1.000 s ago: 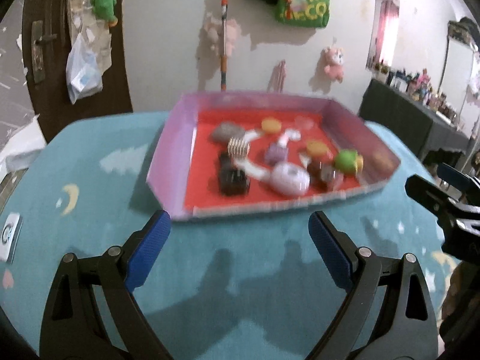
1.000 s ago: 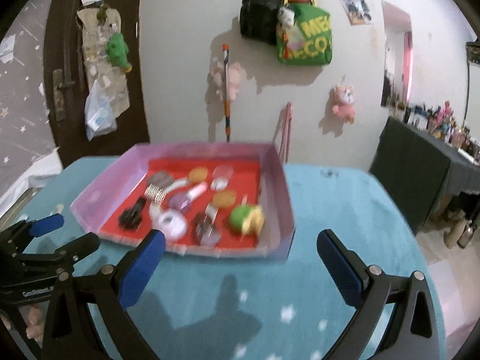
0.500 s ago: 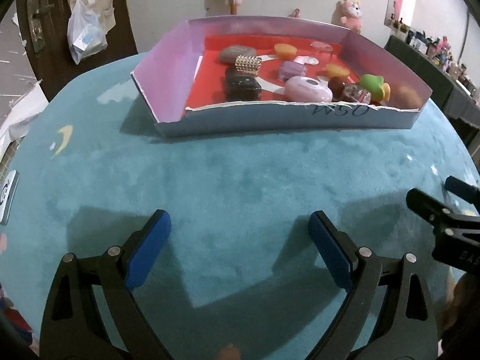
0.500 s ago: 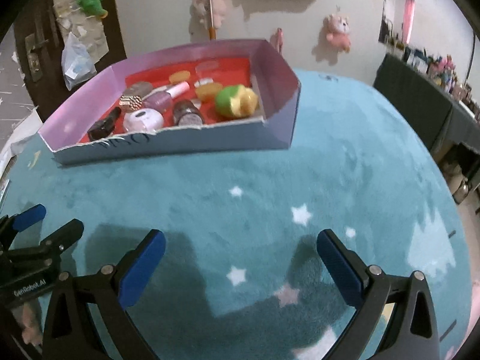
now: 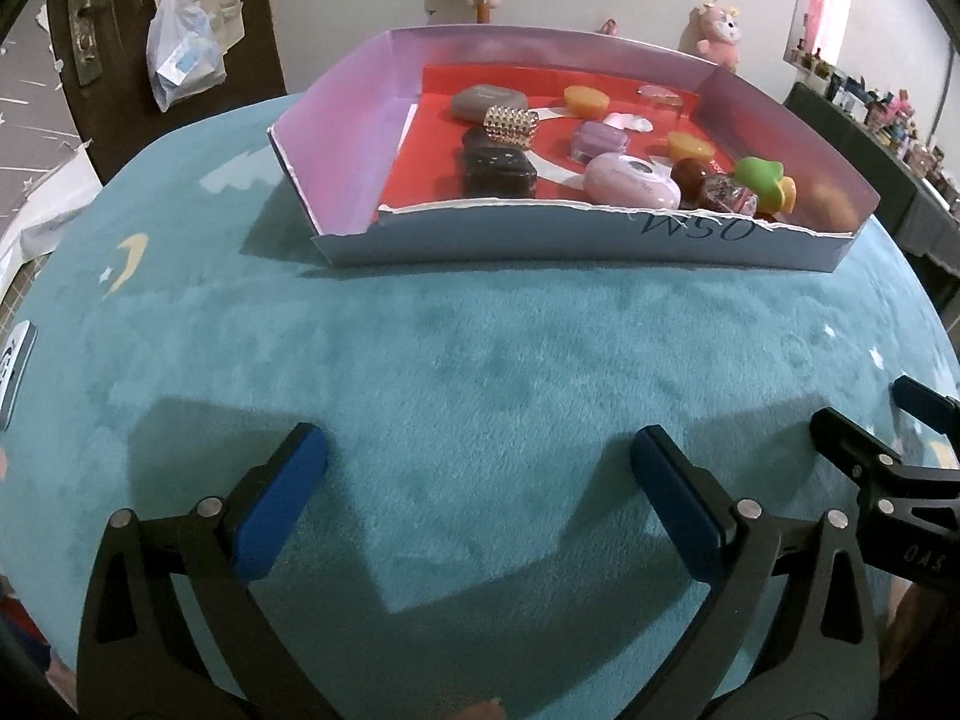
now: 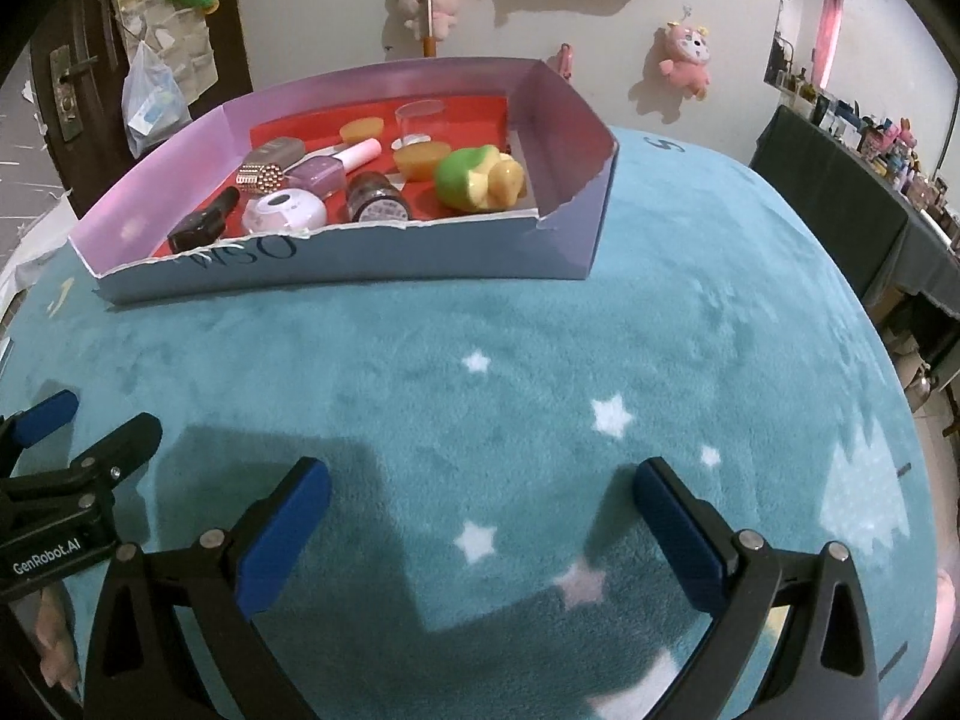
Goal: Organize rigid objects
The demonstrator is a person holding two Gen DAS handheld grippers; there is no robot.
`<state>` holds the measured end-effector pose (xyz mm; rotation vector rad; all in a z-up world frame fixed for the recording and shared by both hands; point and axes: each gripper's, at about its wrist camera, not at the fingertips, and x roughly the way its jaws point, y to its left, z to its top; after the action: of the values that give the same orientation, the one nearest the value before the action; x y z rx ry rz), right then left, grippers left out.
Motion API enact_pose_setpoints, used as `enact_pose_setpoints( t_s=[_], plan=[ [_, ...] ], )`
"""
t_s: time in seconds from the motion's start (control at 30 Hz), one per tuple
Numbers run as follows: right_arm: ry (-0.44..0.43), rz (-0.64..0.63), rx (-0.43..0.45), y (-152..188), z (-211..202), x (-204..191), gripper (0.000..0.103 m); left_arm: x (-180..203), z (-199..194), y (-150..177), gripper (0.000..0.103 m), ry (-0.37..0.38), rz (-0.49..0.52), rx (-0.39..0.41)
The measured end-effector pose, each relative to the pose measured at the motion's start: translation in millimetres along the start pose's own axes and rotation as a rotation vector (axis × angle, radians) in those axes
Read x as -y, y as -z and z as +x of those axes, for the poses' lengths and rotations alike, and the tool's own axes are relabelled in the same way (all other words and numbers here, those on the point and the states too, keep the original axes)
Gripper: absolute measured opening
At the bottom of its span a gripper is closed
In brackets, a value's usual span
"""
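Both claws hang spread and empty over the teal blanket (image 5: 480,372), the left gripper (image 5: 480,462) having just widened, the right gripper (image 6: 480,498) alongside. The small items sit well ahead in the cardboard tray (image 5: 540,240): hard, light, mostly glossy, so likely slippery. The black bottle (image 5: 498,171) looks best pinched across its flat sides. Since 1 second ago, both views have tilted down and the tray sits sharper.

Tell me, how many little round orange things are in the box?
2. One orange disc sits near the back wall of the box; the other orange disc lies nearer the front, beside the green toy. More could hide behind the front wall.
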<state>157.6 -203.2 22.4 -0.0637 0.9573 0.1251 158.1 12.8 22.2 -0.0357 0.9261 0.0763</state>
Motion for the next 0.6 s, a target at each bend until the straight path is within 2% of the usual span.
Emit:
enact_pose_setpoints(
  t_s=[0.6],
  plan=[
    [0.009,0.011,-0.002,-4.7,3.4,0.7,0.103,0.4,-0.9,-0.5,0.103,0.006,0.003,0.004]
  ],
)
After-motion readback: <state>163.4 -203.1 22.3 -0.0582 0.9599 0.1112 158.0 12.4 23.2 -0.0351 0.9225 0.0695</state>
